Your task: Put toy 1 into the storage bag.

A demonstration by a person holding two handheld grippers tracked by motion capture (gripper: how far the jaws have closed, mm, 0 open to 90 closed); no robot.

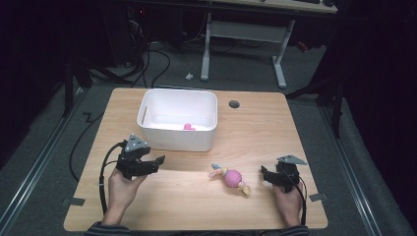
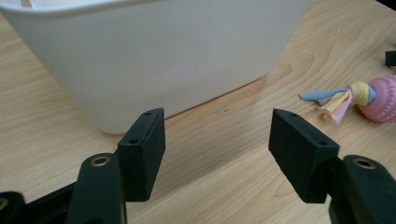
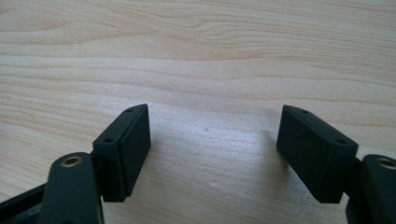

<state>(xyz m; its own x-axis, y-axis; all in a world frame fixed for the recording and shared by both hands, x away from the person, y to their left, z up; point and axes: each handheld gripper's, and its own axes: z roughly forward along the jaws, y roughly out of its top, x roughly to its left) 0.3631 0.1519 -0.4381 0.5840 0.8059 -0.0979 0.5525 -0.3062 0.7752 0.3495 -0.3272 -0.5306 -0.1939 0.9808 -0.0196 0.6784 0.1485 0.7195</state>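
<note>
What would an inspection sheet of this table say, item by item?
Surface: wooden table, with a dark hole near its far edge.
Job's things: pink toy with coloured tassels between the grippers; white tub holding something pink.
Clutter: nothing seen.
Grippers: left gripper open, beside the tub; right gripper open, near the toy; both empty.
Cables: black cable trails from the left gripper.
Surroundings: dark room, grey floor, desk frame, cables on the floor.

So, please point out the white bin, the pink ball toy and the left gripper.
white bin (image 1: 177, 135), high view, on its front wall.
pink ball toy (image 1: 233, 177), high view, on the round pink middle.
left gripper (image 2: 217, 140), left gripper view, midway between its open jaws.
</note>
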